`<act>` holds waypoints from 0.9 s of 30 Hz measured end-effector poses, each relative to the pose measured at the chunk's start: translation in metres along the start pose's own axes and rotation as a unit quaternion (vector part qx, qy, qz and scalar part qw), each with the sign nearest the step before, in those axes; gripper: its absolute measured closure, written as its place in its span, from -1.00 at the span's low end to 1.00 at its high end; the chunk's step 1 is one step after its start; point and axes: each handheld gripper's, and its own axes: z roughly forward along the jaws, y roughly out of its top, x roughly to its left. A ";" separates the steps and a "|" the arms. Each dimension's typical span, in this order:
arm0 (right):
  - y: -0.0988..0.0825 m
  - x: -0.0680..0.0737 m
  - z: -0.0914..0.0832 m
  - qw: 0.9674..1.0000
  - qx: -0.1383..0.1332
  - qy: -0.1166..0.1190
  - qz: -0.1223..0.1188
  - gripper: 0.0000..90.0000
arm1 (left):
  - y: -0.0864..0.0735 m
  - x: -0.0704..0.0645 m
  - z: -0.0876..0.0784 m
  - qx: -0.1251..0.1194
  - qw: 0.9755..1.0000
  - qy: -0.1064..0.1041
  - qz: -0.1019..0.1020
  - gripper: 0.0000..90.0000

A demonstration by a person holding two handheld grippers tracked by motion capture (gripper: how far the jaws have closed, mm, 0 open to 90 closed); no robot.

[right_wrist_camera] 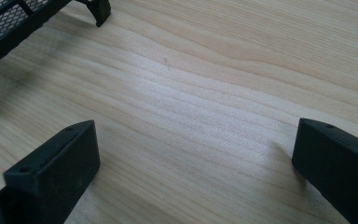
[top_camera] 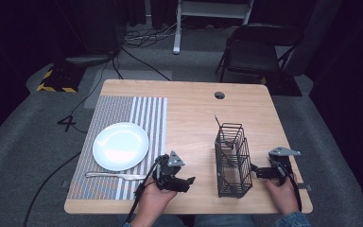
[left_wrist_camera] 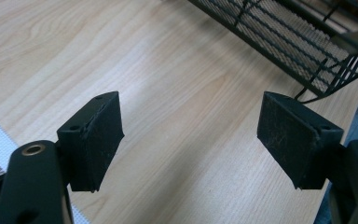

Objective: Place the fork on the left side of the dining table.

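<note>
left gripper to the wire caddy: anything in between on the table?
Nothing visible. The left gripper is open and empty, pointing toward the wire caddy. Between them lies only bare table. The knife and plate sit on the placemat on its other side, out of that path.

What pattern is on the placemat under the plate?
The placemat has grey and white stripes running lengthwise, finely woven grey at its left; the white plate sits on it. Clearest in the high view.

Bare wooden table [top_camera: 189, 123] lies open between the striped placemat [top_camera: 123, 142] and the black wire caddy [top_camera: 233, 161], wide enough for a hand. The caddy stands between the 2 grippers, blocking the direct path across. The plate [top_camera: 120, 145] and the fork [top_camera: 116, 176] occupy the placemat.
</note>
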 end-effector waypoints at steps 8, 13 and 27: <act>0.000 0.000 0.000 1.000 0.000 0.000 0.000 -0.98 | 0.013 0.009 -0.023 -0.033 0.999 -0.005 -0.010 -0.48; 0.000 0.000 0.000 1.000 0.000 0.000 0.000 -0.98 | 0.022 0.013 -0.031 -0.044 0.999 -0.010 -0.012 -0.48; 0.000 0.001 0.000 1.000 -0.001 -0.001 0.001 -0.97 | 0.061 0.026 -0.049 -0.069 0.997 -0.027 0.005 -0.44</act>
